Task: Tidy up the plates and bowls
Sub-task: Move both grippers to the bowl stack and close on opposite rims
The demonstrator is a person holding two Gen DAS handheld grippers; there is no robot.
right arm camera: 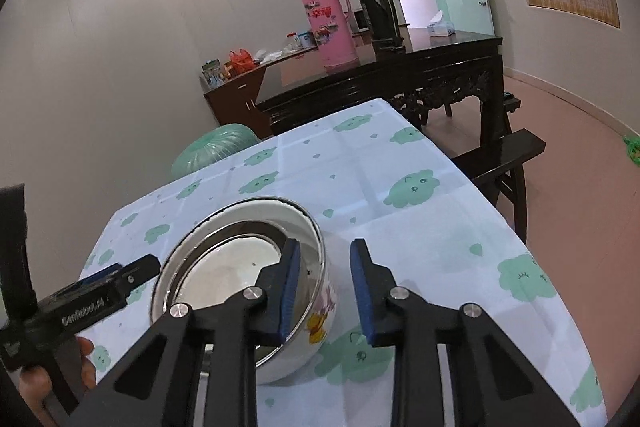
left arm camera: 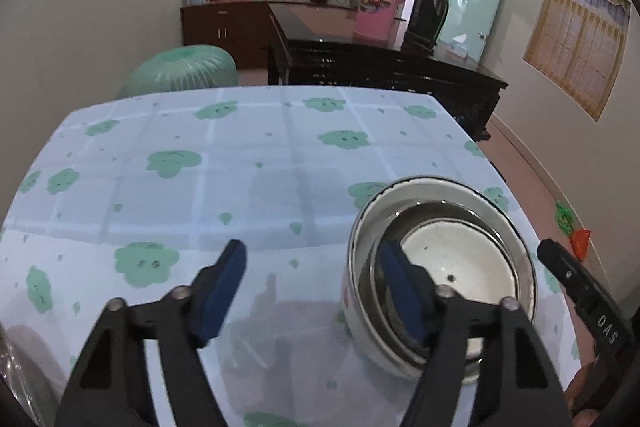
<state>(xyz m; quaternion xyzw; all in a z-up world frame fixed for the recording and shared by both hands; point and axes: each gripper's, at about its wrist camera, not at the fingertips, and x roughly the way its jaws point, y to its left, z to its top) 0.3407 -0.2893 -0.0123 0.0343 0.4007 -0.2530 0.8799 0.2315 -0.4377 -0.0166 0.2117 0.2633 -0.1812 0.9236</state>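
We see a stack of bowls [left arm camera: 440,267] standing on the desk [left arm camera: 240,187], which wears a pale blue cloth printed with green clouds. The outer bowl is shiny steel with a cartoon print on its side [right arm camera: 320,323]; at least 1 smaller bowl nests inside, and the innermost floor is white.

Our left tool [left arm camera: 316,287] sits with its jaws apart. Its right blue pad [left arm camera: 400,291] hangs inside the stack, over the near rim, while the left pad [left arm camera: 224,287] is over bare cloth, well clear of the bowls. Nothing is pinched between them.

Our right tool [right arm camera: 324,291] straddles the right wall of the steel bowl: its left pad [right arm camera: 290,291] is inside the rim, its right pad [right arm camera: 364,295] outside, with a visible gap between that pad and the bowl wall. It stands only partly open and we see no pressing on the wall.

Behind the desk stands a dark wooden table [right arm camera: 440,63] carrying a pink thermos [right arm camera: 328,23] and a dark flask [right arm camera: 378,11].
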